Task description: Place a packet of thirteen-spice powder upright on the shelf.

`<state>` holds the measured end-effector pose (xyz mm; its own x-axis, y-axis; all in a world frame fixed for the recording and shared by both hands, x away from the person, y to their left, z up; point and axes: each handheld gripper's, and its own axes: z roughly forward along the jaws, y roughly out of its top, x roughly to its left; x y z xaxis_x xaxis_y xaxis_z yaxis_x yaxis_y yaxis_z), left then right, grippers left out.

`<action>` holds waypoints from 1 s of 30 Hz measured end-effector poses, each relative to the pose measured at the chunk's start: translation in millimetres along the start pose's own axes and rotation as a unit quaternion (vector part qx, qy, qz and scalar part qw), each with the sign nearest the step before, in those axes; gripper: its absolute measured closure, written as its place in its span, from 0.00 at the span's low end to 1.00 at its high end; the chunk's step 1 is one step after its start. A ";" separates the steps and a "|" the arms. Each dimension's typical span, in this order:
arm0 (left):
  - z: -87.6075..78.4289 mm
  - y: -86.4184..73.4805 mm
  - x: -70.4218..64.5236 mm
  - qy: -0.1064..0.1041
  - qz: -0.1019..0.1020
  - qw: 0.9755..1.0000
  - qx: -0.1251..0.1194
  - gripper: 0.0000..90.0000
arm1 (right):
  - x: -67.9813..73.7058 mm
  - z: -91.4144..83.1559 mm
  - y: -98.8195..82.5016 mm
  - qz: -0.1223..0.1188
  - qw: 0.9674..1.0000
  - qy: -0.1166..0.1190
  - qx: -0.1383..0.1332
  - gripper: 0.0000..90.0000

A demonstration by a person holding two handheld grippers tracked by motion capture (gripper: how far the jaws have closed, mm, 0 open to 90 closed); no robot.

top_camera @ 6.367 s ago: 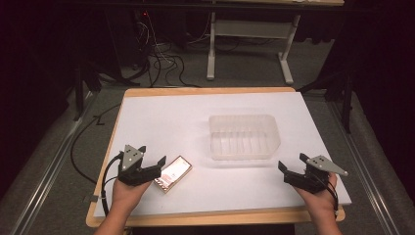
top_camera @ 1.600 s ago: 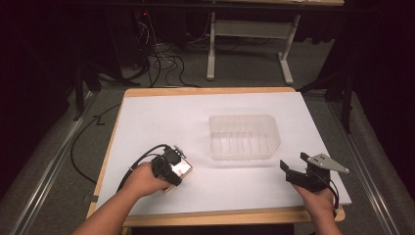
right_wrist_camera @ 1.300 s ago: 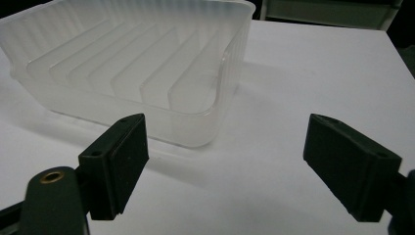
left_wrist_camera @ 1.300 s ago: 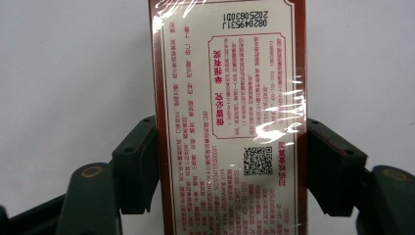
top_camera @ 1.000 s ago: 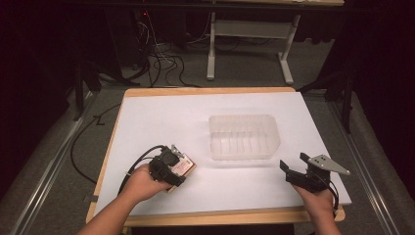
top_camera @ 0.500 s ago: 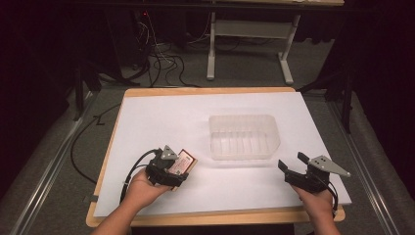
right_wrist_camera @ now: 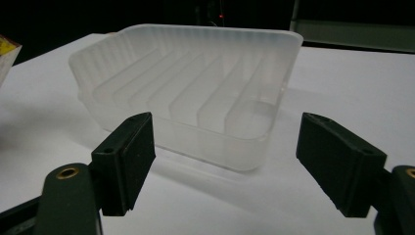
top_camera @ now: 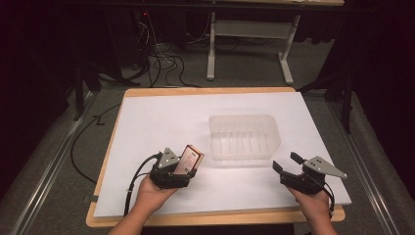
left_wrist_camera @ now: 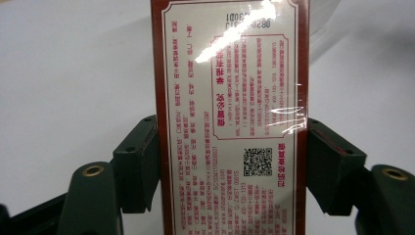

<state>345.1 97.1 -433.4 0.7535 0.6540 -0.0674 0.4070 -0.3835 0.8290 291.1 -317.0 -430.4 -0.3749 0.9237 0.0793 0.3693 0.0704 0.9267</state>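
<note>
The left gripper (top_camera: 182,168) pinches a box (left_wrist_camera: 230,117) by its long sides, near the table's (top_camera: 147,122) front-left edge. The box is red-bordered with a pale label, red print and a QR code – glare and reversed orientation leave the text unreadable, and its ends are cut off. The right gripper (top_camera: 286,166) rests front-right, jaws spread and empty, facing a translucent ribbed tub (top_camera: 243,136) mid-table – bare white surface lies around it.

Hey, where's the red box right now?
In the high view the red box sits clamped in the left gripper near the table's front left, tilted up, just left of the clear plastic container.
</note>
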 end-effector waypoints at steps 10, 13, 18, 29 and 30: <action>2.9 8.5 -21.6 -0.005 0.024 0.999 -0.036 0.36 | 25.3 5.2 8.6 0.013 0.999 0.040 0.000 0.25; 4.5 11.7 -33.8 -0.013 0.038 0.998 -0.044 0.36 | 33.6 6.9 12.1 0.022 0.998 0.056 -0.002 0.24; 7.2 15.8 -46.0 -0.021 0.045 0.997 -0.056 0.36 | 45.0 9.4 16.5 0.028 0.997 0.066 -0.004 0.25; 30.6 21.6 -75.2 -0.010 0.064 0.996 -0.062 0.36 | 72.0 15.1 24.3 0.042 0.992 0.118 -0.017 0.24; 32.6 21.5 -77.3 -0.010 0.065 0.996 -0.062 0.36 | 73.7 15.3 24.9 0.042 0.992 0.121 -0.018 0.24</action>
<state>312.4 17.0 -428.5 0.8064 0.5903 0.0355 0.2389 -0.3801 0.8935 285.7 -241.5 -407.1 -0.5384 0.8083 0.2384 0.3786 -0.0207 0.9253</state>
